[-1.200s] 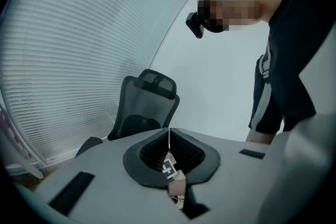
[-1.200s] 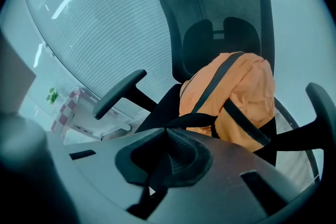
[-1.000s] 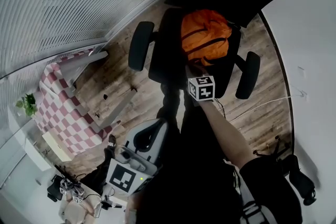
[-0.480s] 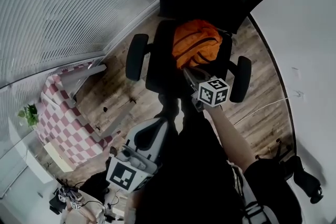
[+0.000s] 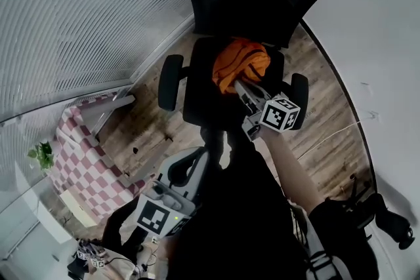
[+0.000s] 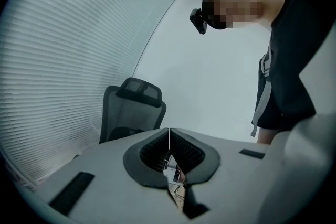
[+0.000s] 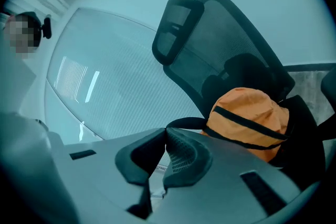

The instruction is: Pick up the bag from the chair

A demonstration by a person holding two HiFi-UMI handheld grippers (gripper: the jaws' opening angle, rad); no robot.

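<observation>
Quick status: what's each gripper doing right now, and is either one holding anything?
Left gripper: closed, empty.
Right gripper: closed on the black strap of the orange bag.

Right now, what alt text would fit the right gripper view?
The right gripper is shut on the black strap of an orange bag, in front of a black mesh office chair. Window blinds fill the background.

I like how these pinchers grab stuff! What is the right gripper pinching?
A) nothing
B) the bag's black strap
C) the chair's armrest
B: the jaws of the right gripper are shut on the strap, which runs to the orange bag.
</observation>
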